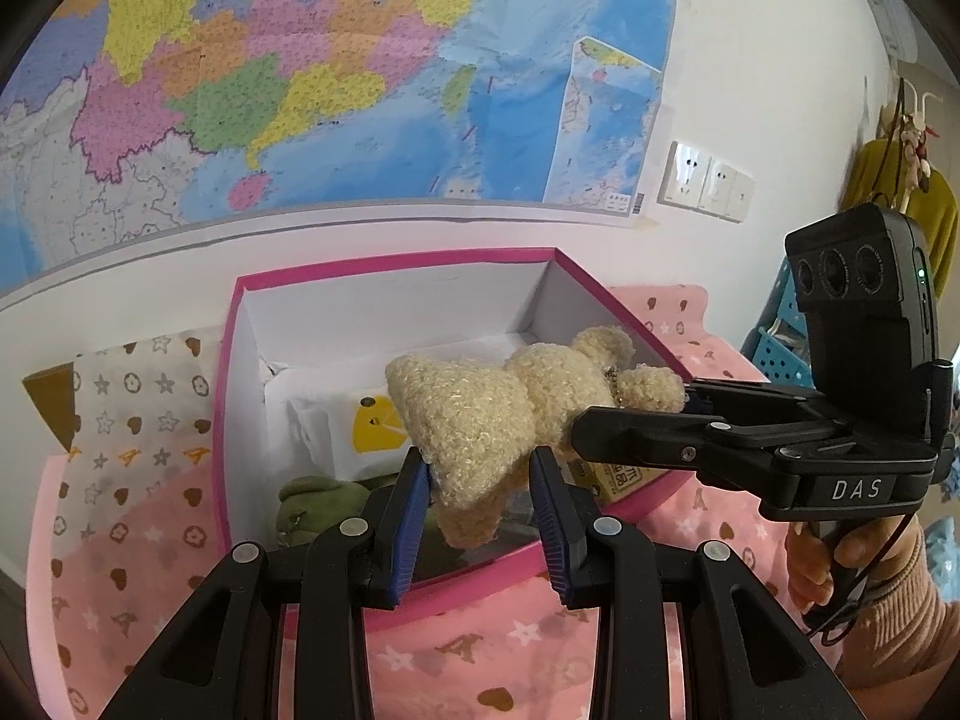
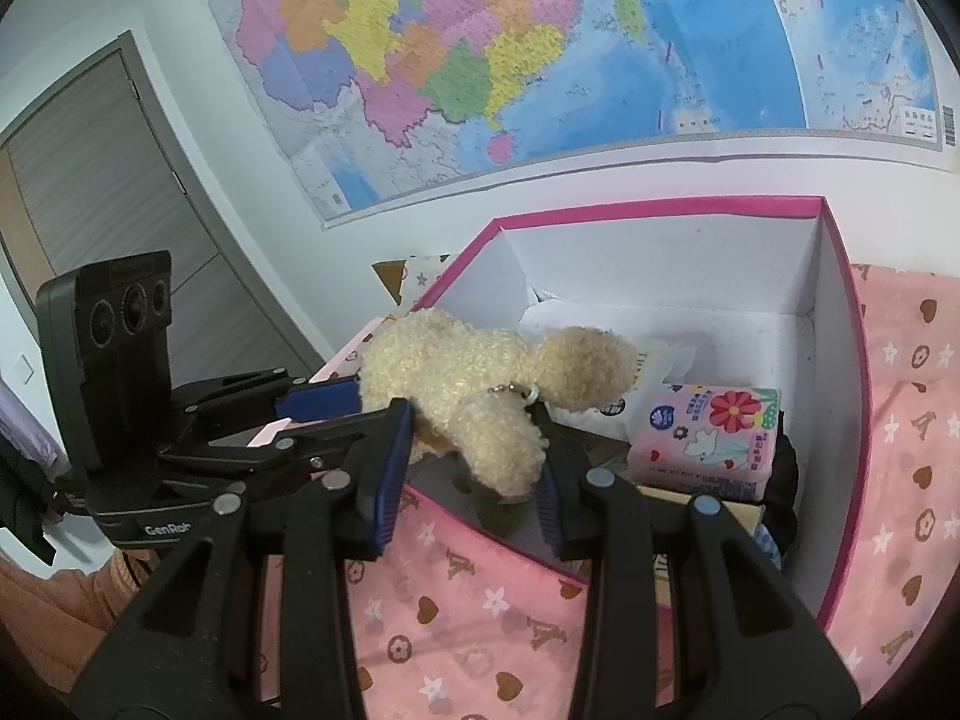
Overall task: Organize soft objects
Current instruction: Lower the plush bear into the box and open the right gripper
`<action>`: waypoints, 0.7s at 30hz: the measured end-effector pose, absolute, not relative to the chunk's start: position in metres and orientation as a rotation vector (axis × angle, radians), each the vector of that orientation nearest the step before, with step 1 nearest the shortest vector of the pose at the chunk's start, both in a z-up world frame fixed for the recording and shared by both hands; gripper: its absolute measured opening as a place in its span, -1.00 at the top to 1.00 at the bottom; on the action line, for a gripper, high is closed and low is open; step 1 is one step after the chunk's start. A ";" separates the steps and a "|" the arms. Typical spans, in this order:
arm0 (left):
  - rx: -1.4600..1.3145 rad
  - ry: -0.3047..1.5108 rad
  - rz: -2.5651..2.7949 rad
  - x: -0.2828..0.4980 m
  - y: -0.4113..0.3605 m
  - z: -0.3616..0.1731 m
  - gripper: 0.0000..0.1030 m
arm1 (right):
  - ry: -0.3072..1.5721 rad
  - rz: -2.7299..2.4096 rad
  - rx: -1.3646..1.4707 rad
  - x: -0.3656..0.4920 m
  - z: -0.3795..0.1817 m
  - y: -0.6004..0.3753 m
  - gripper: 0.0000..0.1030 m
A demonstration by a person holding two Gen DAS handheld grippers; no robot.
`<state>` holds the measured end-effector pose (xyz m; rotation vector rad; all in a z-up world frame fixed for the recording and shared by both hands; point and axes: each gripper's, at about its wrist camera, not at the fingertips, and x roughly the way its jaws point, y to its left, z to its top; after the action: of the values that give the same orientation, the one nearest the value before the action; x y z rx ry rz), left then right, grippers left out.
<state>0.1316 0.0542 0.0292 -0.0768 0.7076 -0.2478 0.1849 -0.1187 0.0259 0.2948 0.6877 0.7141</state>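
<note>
Both grippers are clamping one cream plush bear (image 1: 510, 414), which is hanging in the air over the near edge of the pink box (image 1: 384, 273), above the open inside. Left gripper (image 1: 480, 516) is pinching the bear's lower limb between its blue pads; right gripper (image 2: 465, 468) is squeezing another limb, near the small metal ring (image 2: 516, 390) on the toy. To do this step well, I'd judge both hands should be carrying the bear further in over the free floor of the box, lowering it until it is resting on something, then letting one side go first so the toy is not swinging or catching on the rim; the plush is squashy, so a light pinch is enough. Inside the box: a pink flowered tissue pack (image 2: 708, 438) is lying toward the right wall, a white packet with a yellow print (image 1: 360, 426) is sitting at the back left, a green soft thing (image 1: 318, 504) is lying in the near left corner, partly hidden. Box is sitting on a pink patterned cloth (image 2: 480, 618), with a map (image 2: 540, 60) on the wall behind.
</note>
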 end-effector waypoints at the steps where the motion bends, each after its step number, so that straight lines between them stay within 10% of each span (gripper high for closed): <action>1: -0.077 0.709 -0.246 0.132 0.054 0.029 0.36 | 0.690 0.714 0.295 0.186 0.025 -0.119 0.23; 16: -0.061 0.766 -0.175 0.155 0.062 0.007 0.35 | 0.768 0.645 0.269 0.214 0.002 -0.111 0.18; 21: -0.078 0.781 -0.143 0.157 0.070 -0.001 0.26 | 0.779 0.553 0.190 0.209 -0.001 -0.111 -0.13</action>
<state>0.1568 0.0698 -0.0008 -0.0782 0.7813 -0.1434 0.2089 -0.1112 -0.0014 0.1899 0.7791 0.5527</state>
